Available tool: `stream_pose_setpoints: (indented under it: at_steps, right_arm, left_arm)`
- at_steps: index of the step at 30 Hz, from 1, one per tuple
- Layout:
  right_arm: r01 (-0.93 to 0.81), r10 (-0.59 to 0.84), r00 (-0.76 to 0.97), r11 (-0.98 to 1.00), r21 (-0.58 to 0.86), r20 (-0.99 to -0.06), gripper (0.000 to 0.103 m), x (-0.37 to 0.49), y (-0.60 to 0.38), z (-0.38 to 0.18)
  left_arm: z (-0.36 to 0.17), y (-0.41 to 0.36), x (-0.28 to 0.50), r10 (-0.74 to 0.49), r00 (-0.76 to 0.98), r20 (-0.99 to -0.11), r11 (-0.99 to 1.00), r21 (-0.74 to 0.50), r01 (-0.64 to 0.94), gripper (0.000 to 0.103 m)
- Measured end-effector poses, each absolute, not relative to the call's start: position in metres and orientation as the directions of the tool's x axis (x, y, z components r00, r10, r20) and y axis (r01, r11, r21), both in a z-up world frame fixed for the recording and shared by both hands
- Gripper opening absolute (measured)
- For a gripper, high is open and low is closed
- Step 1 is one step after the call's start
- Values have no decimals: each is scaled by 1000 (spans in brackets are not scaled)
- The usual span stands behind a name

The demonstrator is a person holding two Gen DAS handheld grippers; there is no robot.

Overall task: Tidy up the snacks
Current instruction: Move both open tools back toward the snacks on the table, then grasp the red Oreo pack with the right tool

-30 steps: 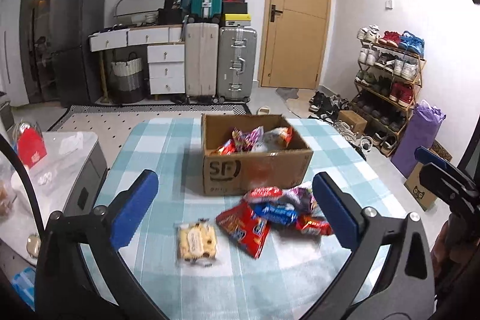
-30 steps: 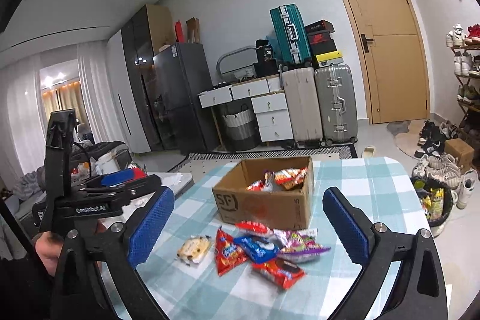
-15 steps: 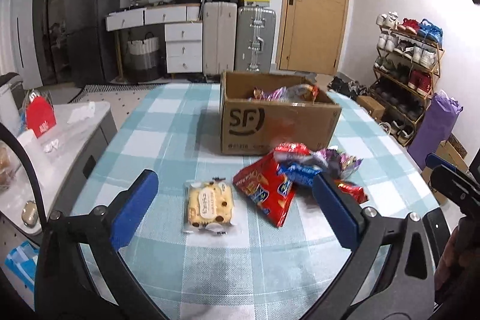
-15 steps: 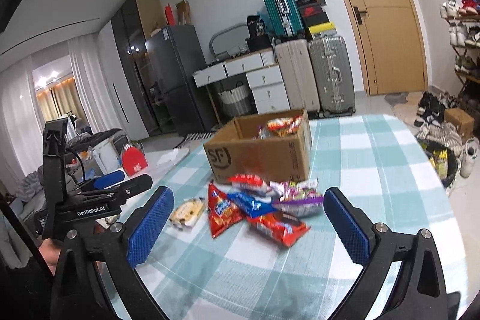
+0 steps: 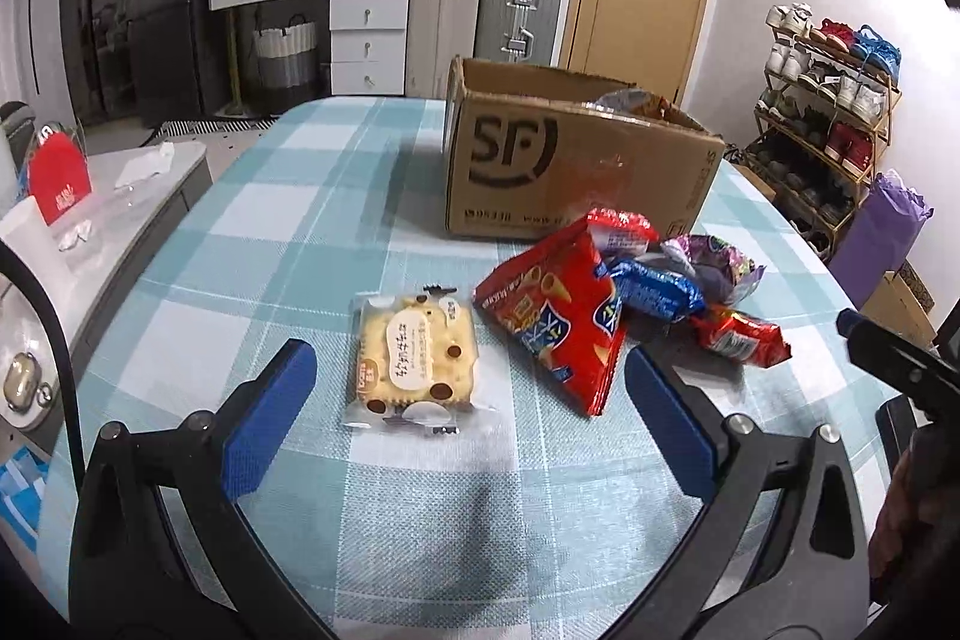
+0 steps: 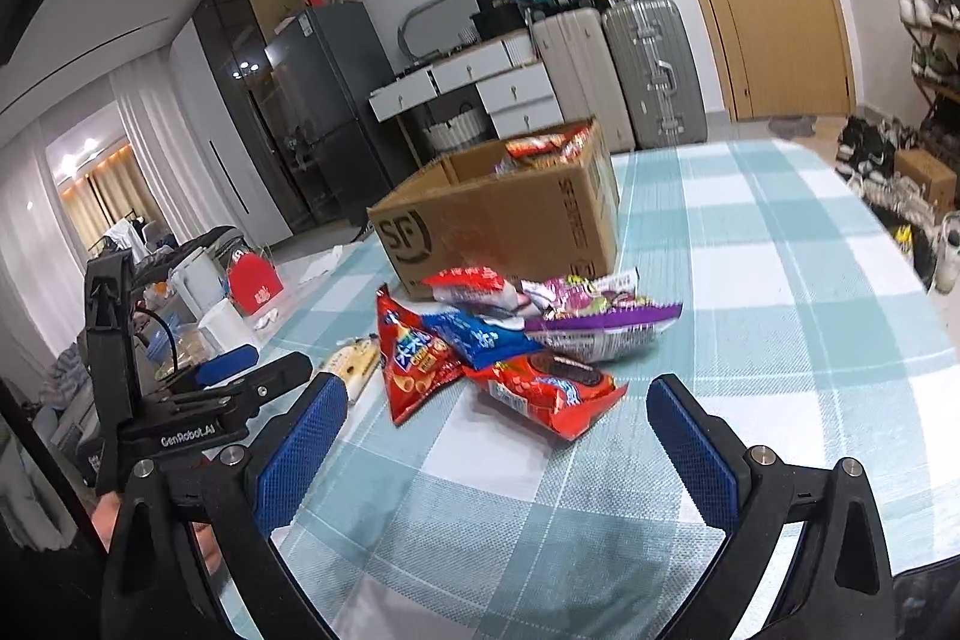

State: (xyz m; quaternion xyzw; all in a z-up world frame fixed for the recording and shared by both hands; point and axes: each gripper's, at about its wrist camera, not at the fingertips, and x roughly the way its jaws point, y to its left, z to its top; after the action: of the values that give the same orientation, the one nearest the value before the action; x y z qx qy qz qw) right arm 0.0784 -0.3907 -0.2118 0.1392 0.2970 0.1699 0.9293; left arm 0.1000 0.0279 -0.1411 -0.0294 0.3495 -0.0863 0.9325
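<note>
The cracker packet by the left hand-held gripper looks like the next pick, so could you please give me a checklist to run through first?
1. Left hand-held gripper open, empty: ok.
2. Cracker packet lies flat between the fingers' line, apart from the red chip bag: ok.
3. Fingers touching packet: not ok, short of it.
4. Cardboard box open on top, room left: ok.
5. Right hand-held gripper open, clear of the packet: ok.

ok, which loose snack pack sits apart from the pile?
The clear-wrapped biscuit pack. It lies alone on the tablecloth, left of the big red chip bag; the other packs overlap in front of the cardboard box.
</note>
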Motion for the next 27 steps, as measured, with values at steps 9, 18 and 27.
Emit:
stream_pose_setpoints:
  at_steps: [9,18,27]
  right_arm:
    - [-199,416,706,893,403,-573,102,110,-393,-240]
    - [-156,431,666,878,452,-608,102,143,-392,-256]
    - [-142,416,644,890,433,-642,102,162,-379,-262]
  left_arm:
    - [-158,26,112,-218,720,-659,976,-140,167,103]
    - [-167,35,124,-227,679,-698,973,-189,132,103]
    - [-173,38,131,-252,662,-706,966,-224,129,103]
